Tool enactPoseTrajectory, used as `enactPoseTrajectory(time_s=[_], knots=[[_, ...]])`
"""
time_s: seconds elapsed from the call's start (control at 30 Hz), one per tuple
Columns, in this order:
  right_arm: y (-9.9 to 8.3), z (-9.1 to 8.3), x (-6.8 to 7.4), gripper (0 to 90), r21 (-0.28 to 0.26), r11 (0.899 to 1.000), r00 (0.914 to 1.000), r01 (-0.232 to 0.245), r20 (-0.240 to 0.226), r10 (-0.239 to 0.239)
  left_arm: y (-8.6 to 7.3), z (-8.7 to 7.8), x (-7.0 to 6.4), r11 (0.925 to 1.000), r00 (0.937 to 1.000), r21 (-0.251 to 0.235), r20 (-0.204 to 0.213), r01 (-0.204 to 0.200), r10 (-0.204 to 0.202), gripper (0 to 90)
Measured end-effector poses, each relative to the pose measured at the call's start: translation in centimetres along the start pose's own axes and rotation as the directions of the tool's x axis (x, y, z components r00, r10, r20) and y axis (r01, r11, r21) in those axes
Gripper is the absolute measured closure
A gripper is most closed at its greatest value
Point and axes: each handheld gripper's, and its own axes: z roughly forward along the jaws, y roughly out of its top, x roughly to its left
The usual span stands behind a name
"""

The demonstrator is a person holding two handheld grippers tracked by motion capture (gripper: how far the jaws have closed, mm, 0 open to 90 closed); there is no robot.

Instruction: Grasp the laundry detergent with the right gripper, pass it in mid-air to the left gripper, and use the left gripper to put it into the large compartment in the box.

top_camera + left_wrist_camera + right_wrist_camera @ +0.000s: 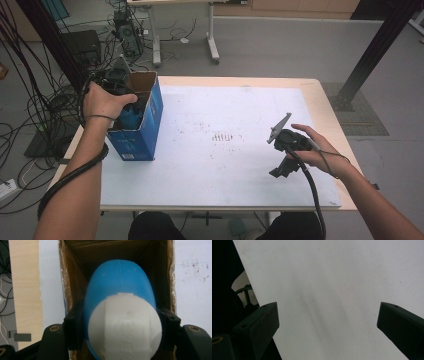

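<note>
Work in hand: a blue bottle [120, 282] with a white cap [125, 327] is being handled at the mouth of an open box [150, 107]; whether it is going in or coming out cannot be told.
Left hand-held gripper [122, 325]: clenched on the bottle, one black jaw on each side just behind the cap, in the lower half of the left gripper view.
Bottle: its blue body points into the brown inside of the box, its cap end toward the camera; in the high view a blue shape [131, 116] sits inside the box at the left of the frame.
Box: blue outside, top open, standing on the left part of the desk [225, 165] near its left edge.
Right hand-held gripper [281, 150]: released, jaws wide apart with nothing between them, held over bare white desk at the right of the high view, well apart from the box.
Done: the bottle is gripped and lined up with the box opening, partly inside.
Left: if it is being packed, lowering it fully and letting go; if taken out, lifting it clear and setting it on the desk.
Unclear: how deep the bottle sits.
</note>
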Motion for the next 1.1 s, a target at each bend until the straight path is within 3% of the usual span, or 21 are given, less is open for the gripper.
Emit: enactPoseTrajectory(time_s=[0.43,1.1], knots=[[-0.1,0.0,0.0,4.1,-0.001,1.000,1.0000,0.003,-0.002,-0.003,-0.5,1.3,-0.2,0.9999,1.0000,0.015,-0.008,-0.004,0.004,37.8],[-0.2,0.0,0.0,4.1,-0.004,1.000,1.0000,-0.001,-0.002,0.001,-0.6,1.4,-0.1,0.9999,1.0000,0.012,-0.005,0.002,-0.002,37.7]])
